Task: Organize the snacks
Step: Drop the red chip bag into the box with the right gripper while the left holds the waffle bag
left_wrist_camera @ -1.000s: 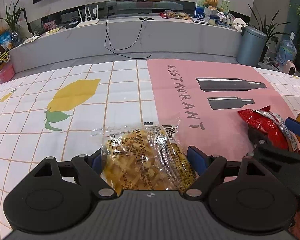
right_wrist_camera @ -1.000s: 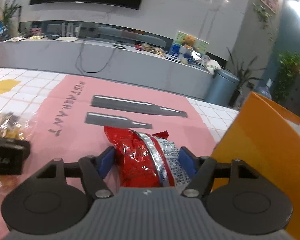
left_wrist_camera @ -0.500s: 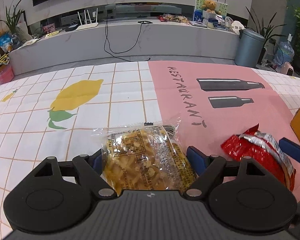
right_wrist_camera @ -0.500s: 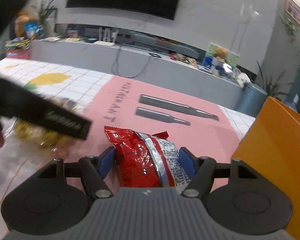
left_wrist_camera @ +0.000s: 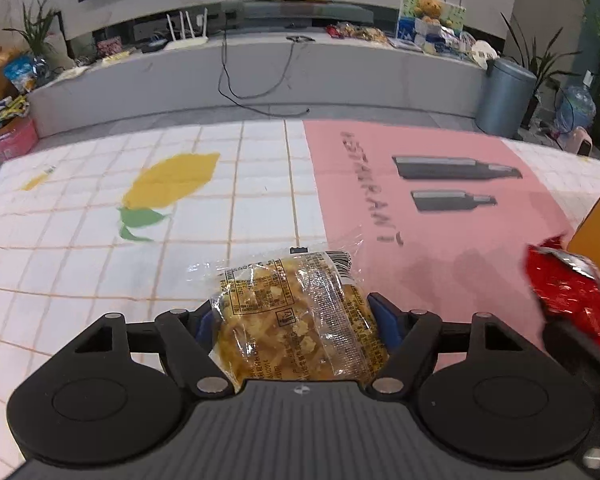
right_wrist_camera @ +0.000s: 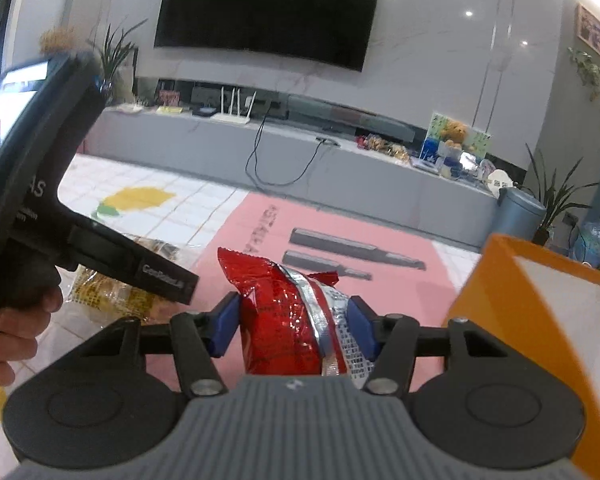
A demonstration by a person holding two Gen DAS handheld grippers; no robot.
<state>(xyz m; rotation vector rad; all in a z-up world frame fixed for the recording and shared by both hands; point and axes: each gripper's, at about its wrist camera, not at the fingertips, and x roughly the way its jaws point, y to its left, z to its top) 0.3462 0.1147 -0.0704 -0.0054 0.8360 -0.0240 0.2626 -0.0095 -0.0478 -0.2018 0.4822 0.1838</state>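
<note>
left tool (left_wrist_camera: 296,316) pinches the clear yellow snack bag (left_wrist_camera: 296,320) above the table (left_wrist_camera: 100,264); right tool (right_wrist_camera: 292,320) clamps the red packet (right_wrist_camera: 288,320) beside the orange box (right_wrist_camera: 540,320). slick film could slip, or the tools collide.

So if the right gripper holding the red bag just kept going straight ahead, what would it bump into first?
Probably nothing soon. The right gripper points across the pink tablecloth; the orange box sits off to its right. Depth is hard to judge.

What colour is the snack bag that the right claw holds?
Red, with a silver stripe: the snack bag shows best in the right wrist view, held in the right claw.
</note>
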